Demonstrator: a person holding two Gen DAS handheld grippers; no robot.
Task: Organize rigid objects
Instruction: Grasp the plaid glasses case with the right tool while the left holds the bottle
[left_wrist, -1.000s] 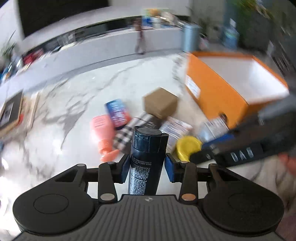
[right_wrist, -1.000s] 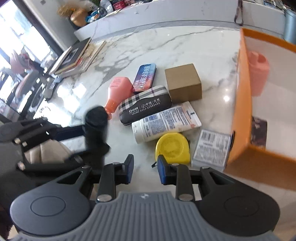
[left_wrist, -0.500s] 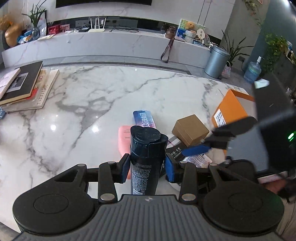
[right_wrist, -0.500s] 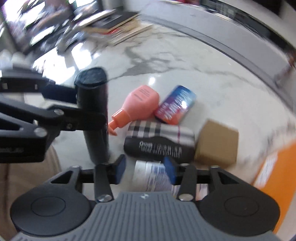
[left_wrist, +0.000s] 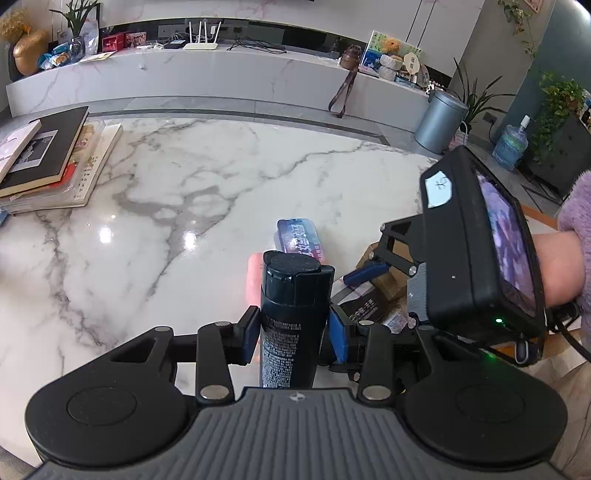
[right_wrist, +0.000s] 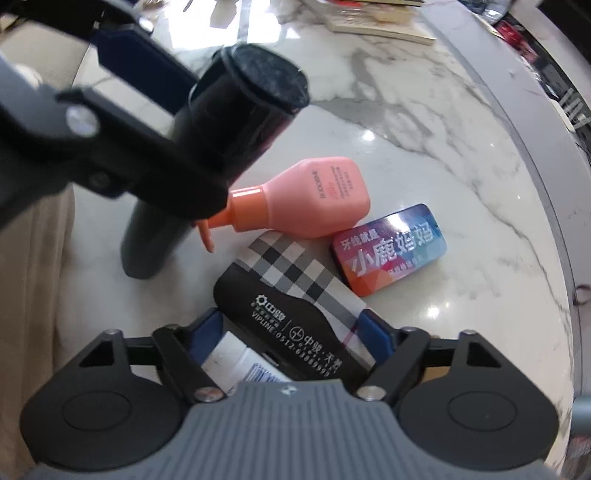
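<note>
Glasses case (right_wrist: 291, 325): lying between the open fingers of the right tool, it is showing white print, "VIPLINE: 0512-63889999", beside Chinese characters and a cog logo.
Tin (right_wrist: 388, 247): sitting just beyond the right tool, its colourful lid is carrying large white Chinese characters, "小鹿妈妈", under a smaller line.
Pink bottle (right_wrist: 314, 199): lying farther ahead of the right tool, it is bearing small print too fine to read.
Black bottle (left_wrist: 291, 317): clamped in the left tool (left_wrist: 291, 332), it is showing dense white print, unreadable.
</note>
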